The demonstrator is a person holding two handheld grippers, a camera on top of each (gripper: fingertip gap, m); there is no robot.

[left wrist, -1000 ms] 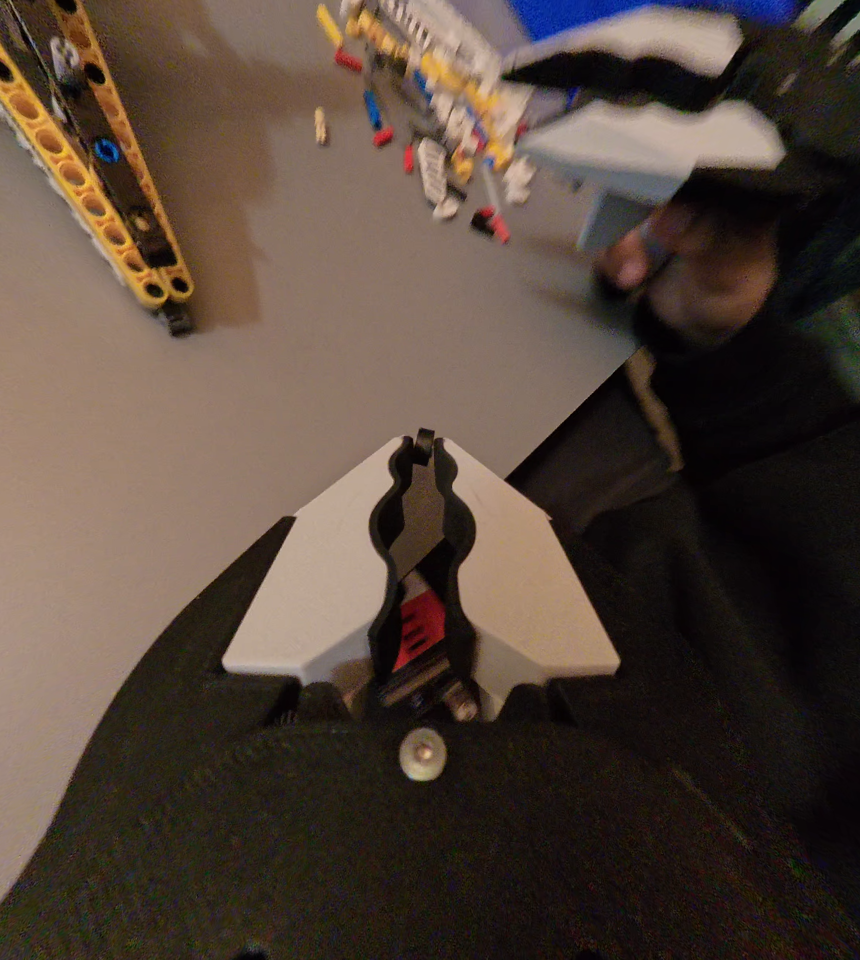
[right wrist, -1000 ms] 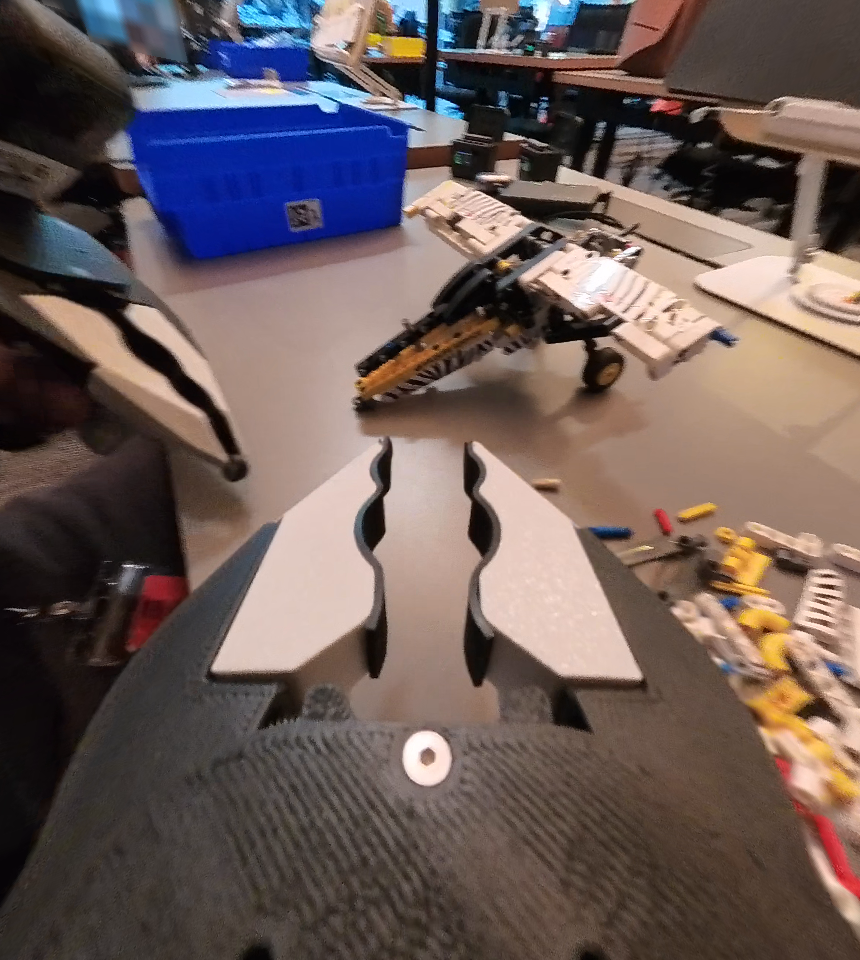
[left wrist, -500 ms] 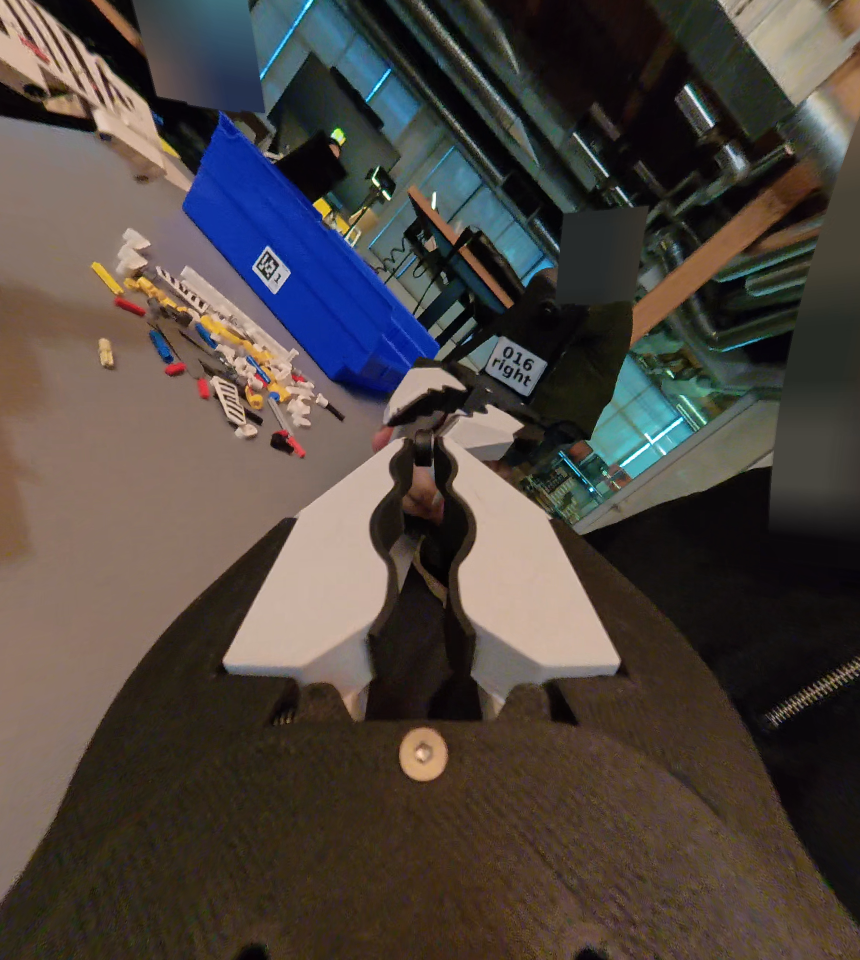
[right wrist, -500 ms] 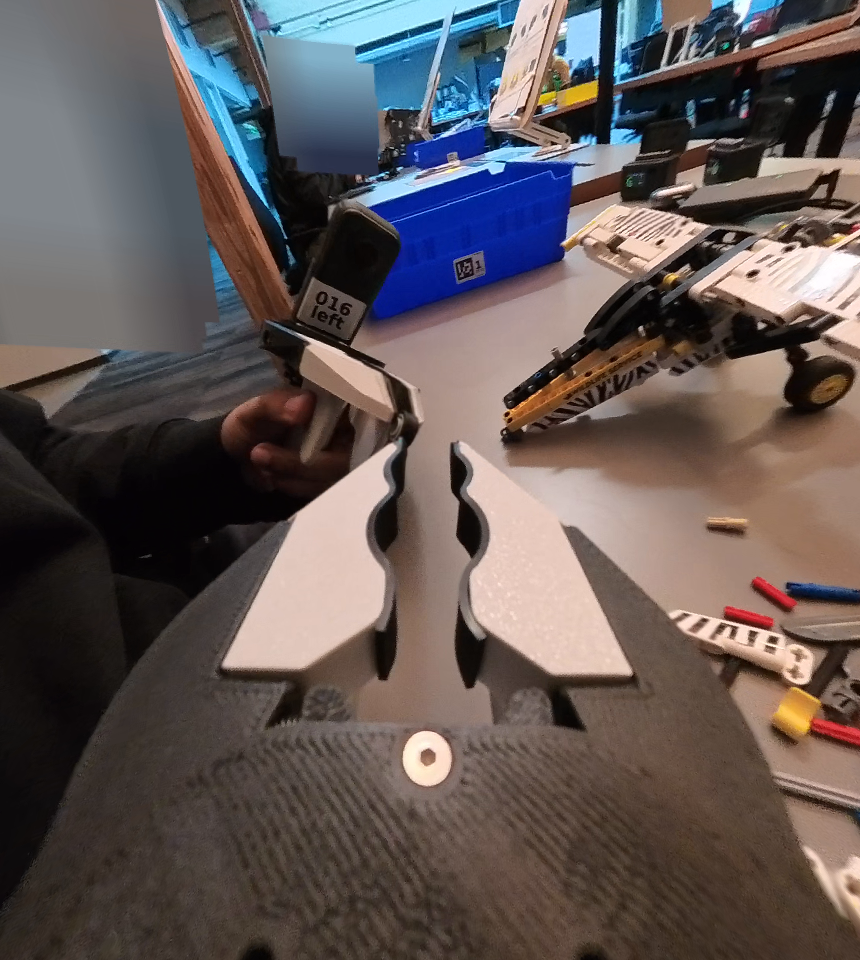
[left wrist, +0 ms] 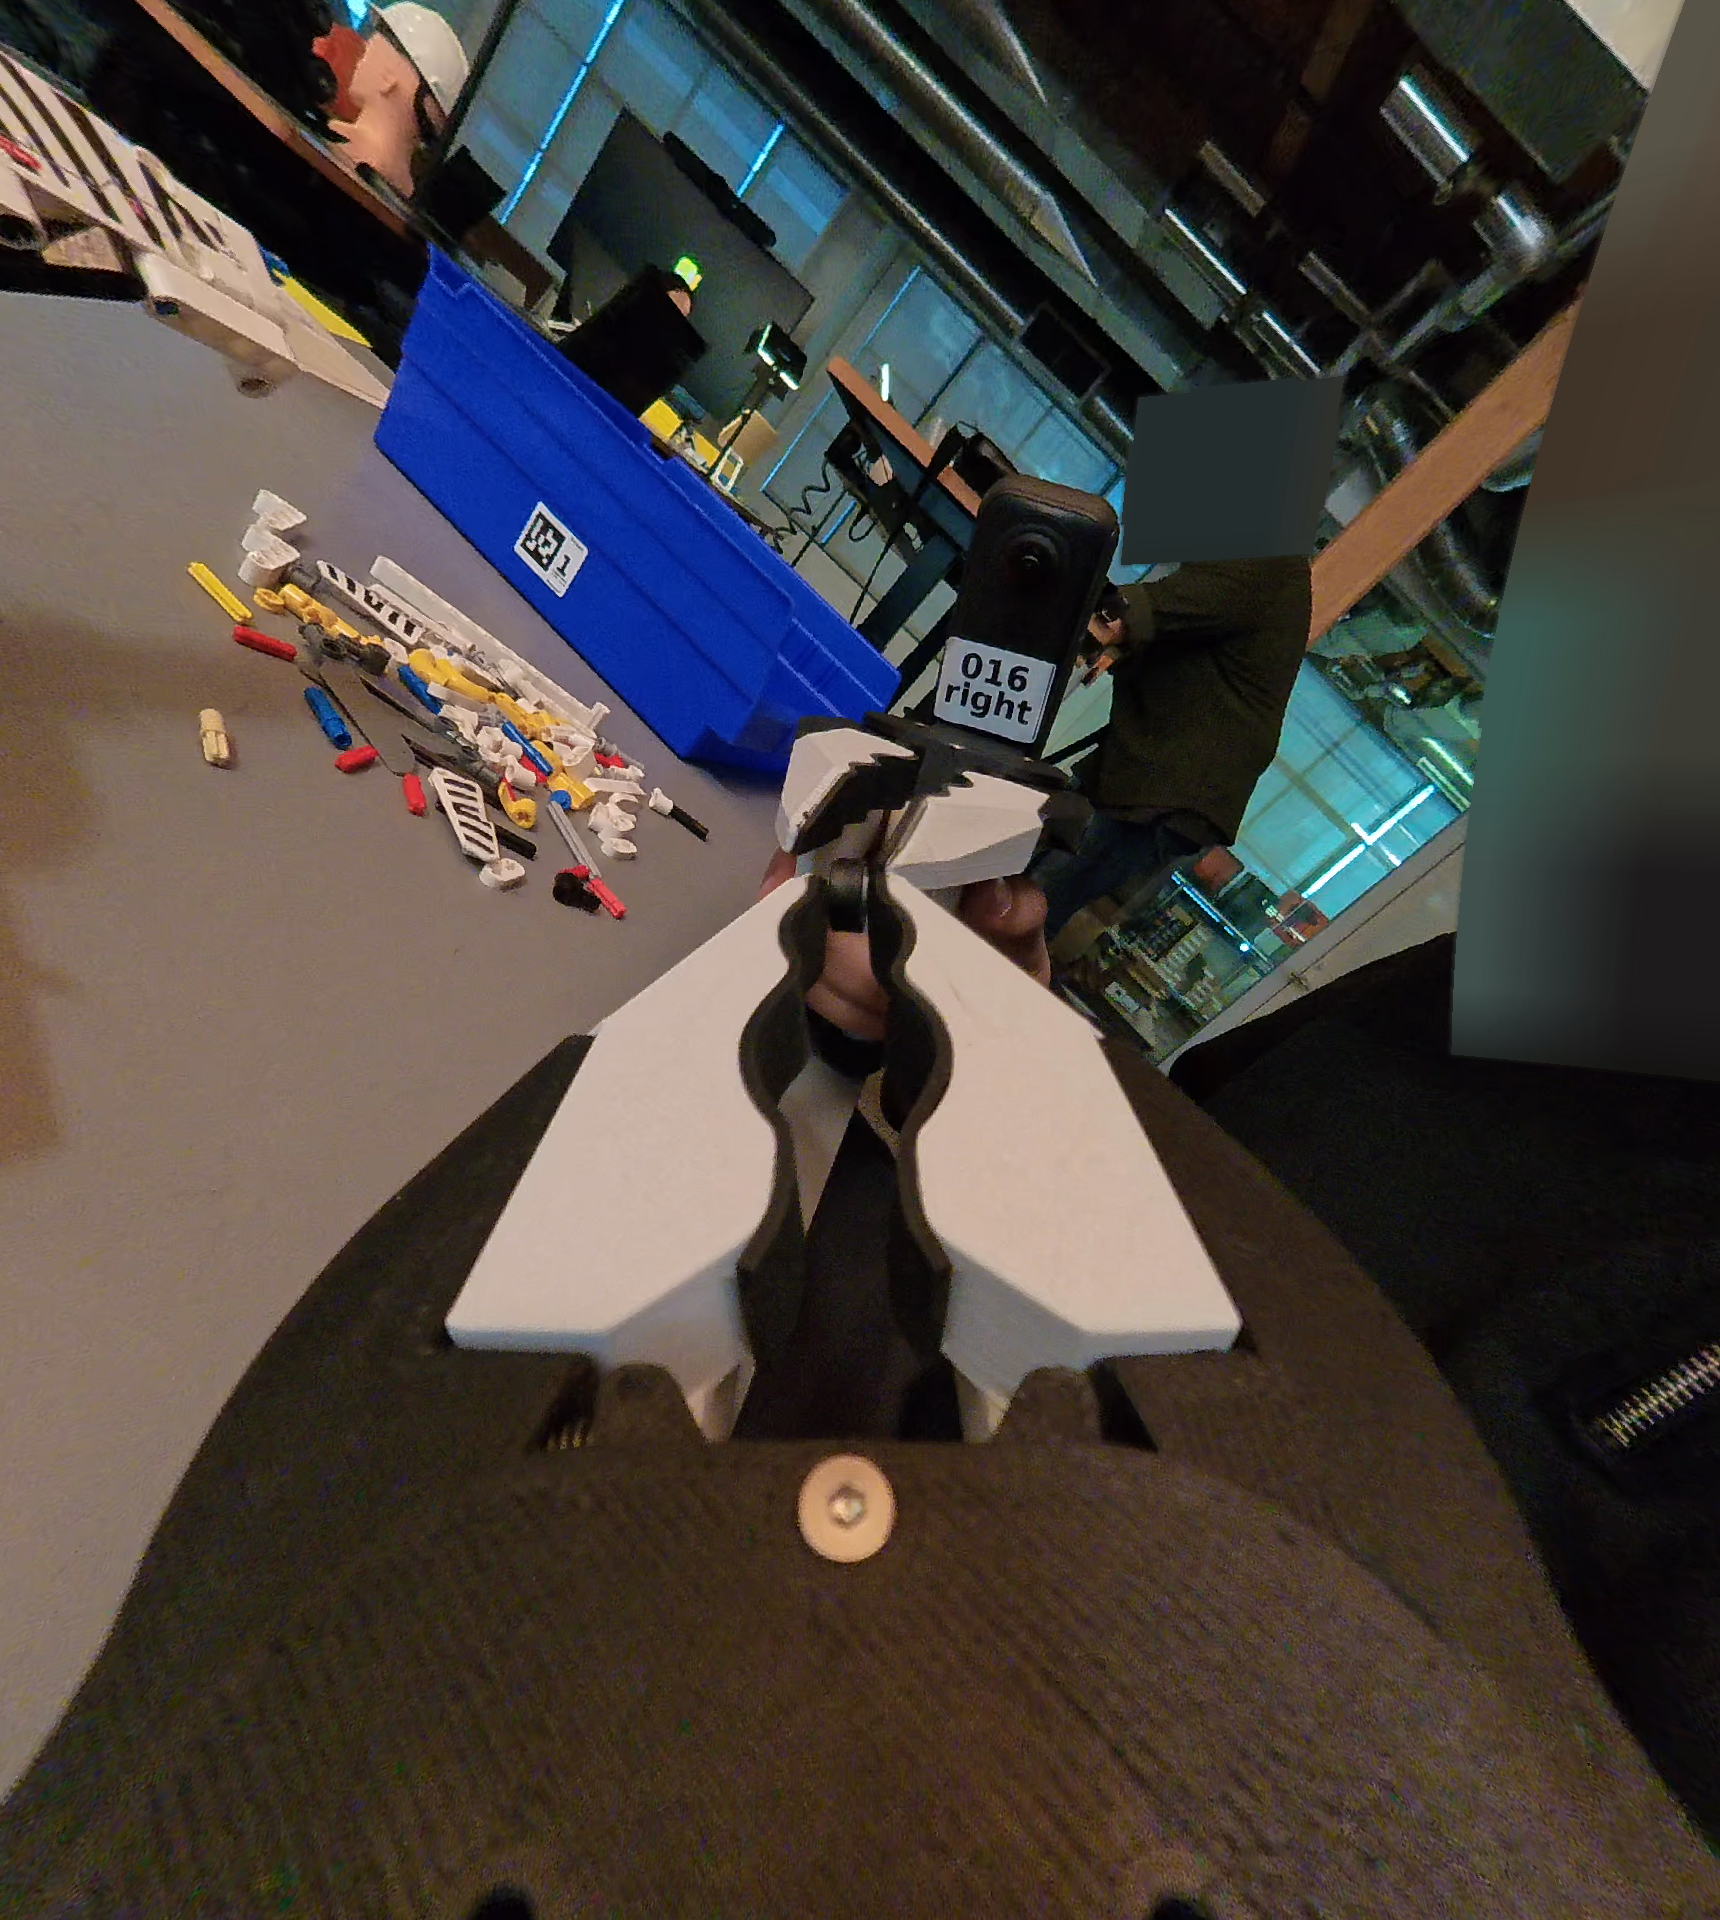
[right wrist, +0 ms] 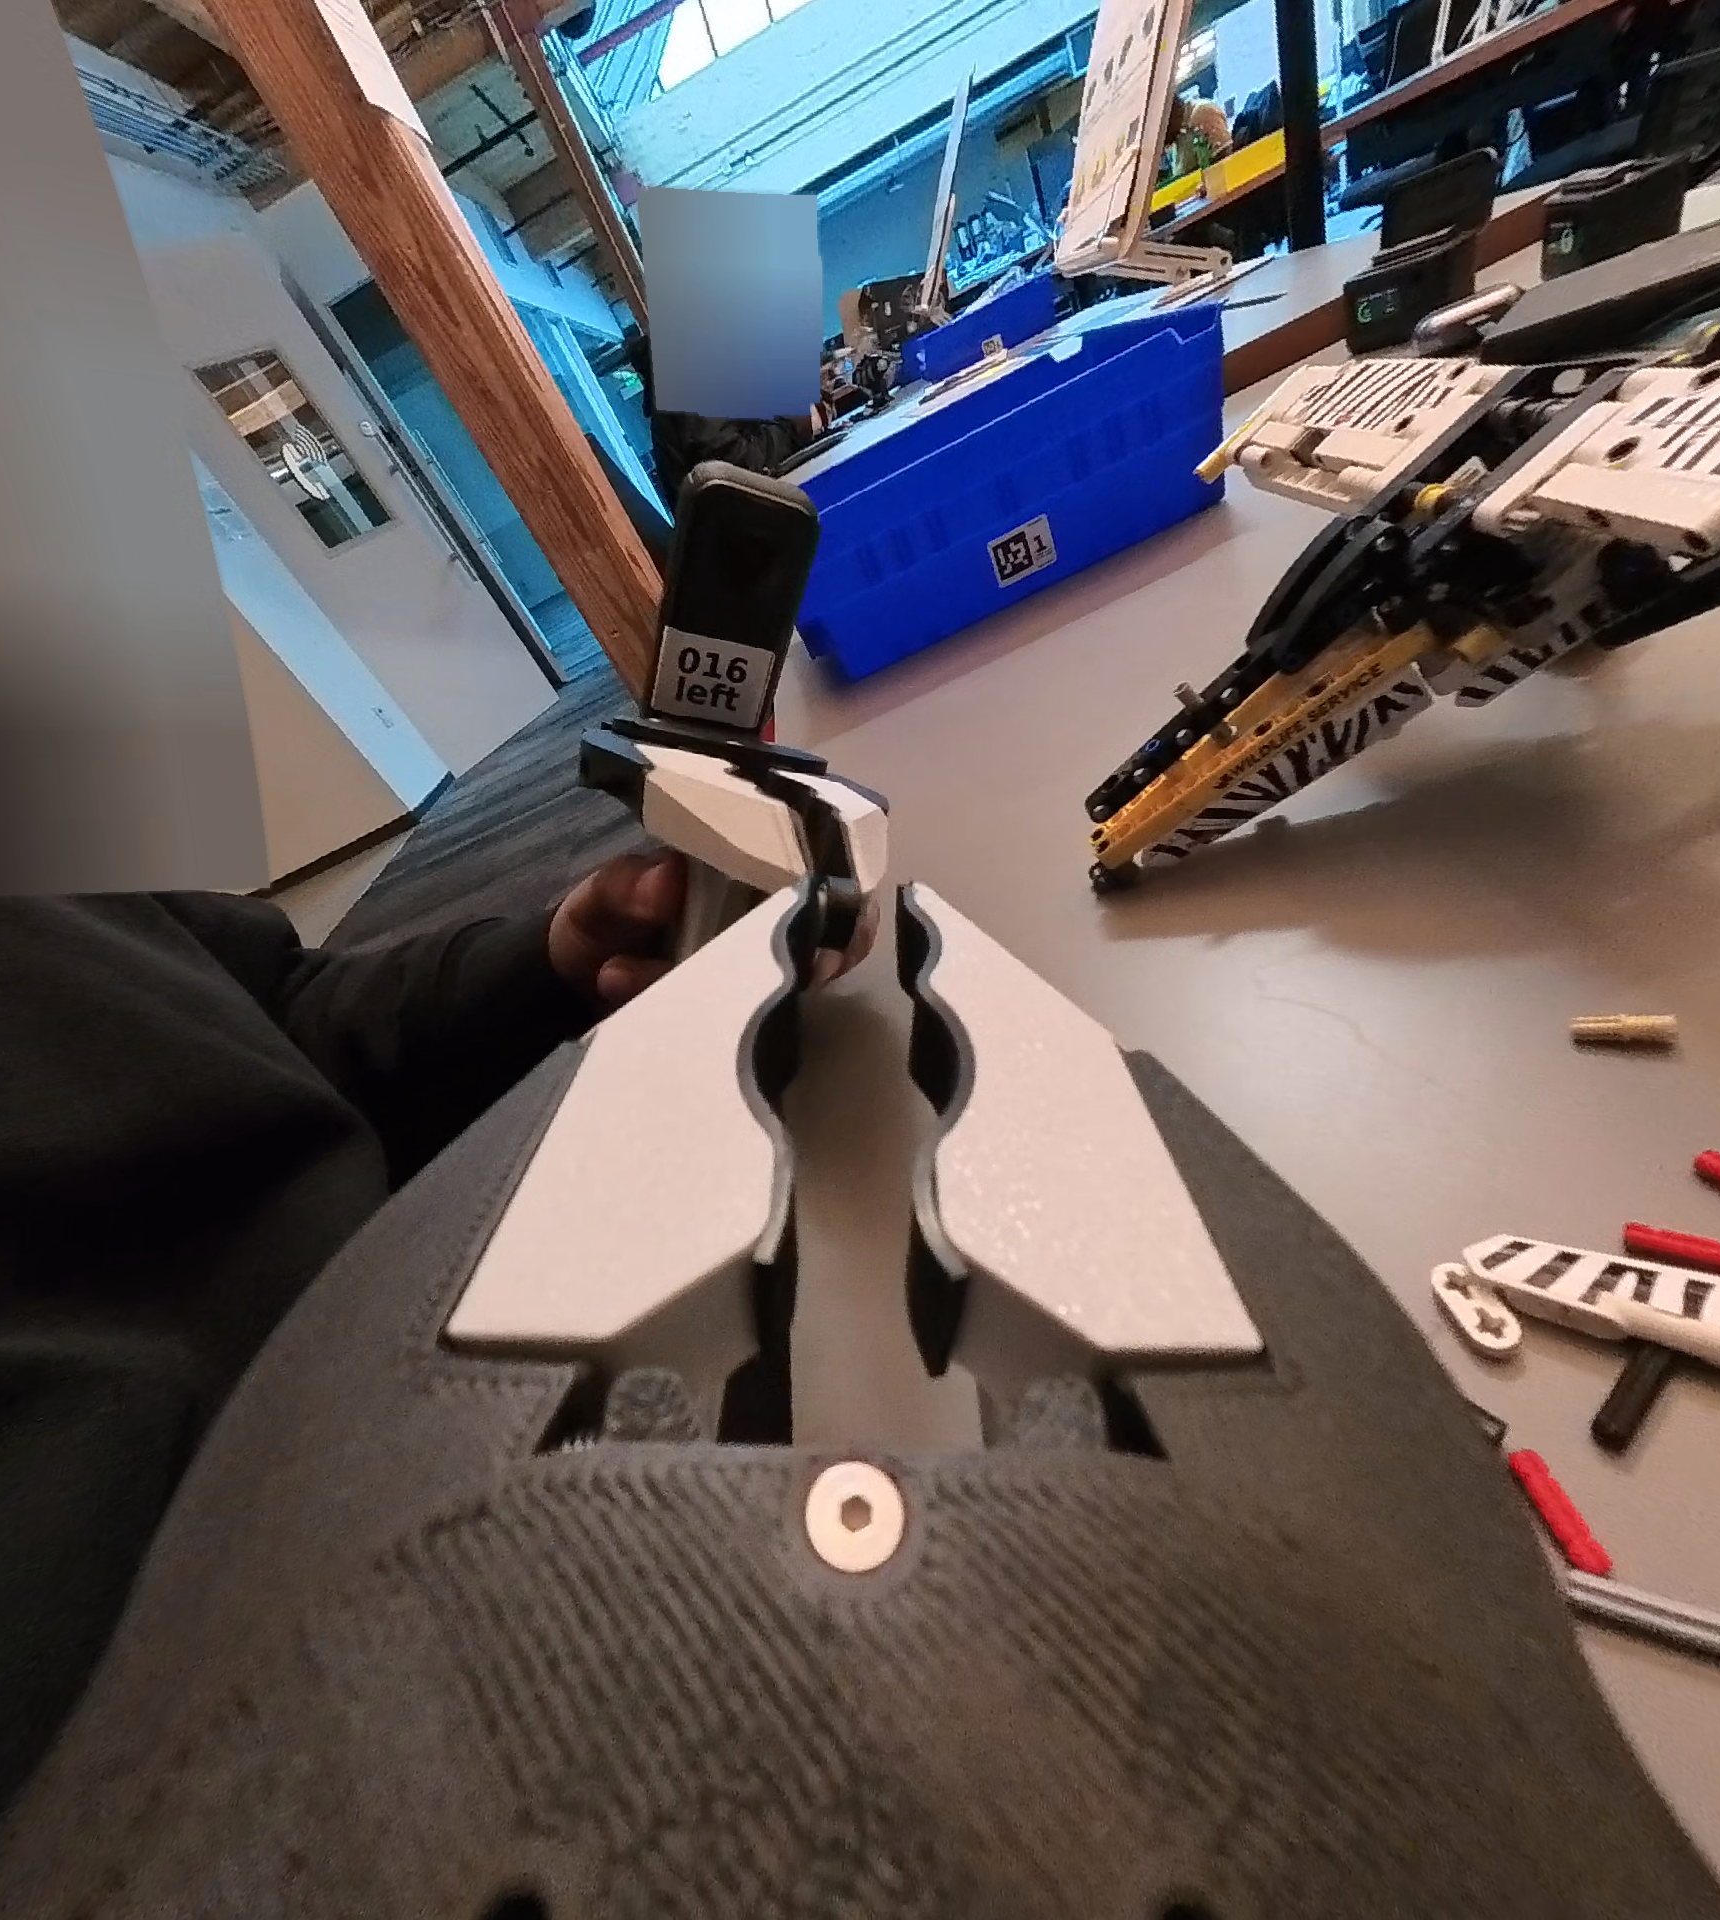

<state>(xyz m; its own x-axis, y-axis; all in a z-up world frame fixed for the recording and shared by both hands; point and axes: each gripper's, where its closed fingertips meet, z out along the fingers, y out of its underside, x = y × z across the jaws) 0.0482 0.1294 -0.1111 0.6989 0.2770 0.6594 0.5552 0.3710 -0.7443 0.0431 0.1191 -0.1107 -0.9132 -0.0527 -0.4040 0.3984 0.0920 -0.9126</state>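
while the left gripper [left wrist: 848, 896] pinches a small black piece [left wrist: 845, 902] at its tips, the right gripper [right wrist: 854, 902] faces it just beside, jaws parted and bare. both hover off the grey table [right wrist: 1251, 935] edge. farther out lie scattered bricks [left wrist: 440, 686], a blue bin [left wrist: 627, 582] and a striped model plane [right wrist: 1458, 582].

1. A blue bin [left wrist: 627, 582] with a square code sticker stands toward the far edge of the grey surface [left wrist: 160, 1039].
2. A wooden post [right wrist: 440, 301] rises beyond the surface's left edge.
3. A person in a dark top [left wrist: 1199, 686] stands in the background.
4. Black devices [right wrist: 1427, 260] sit at the far right corner.
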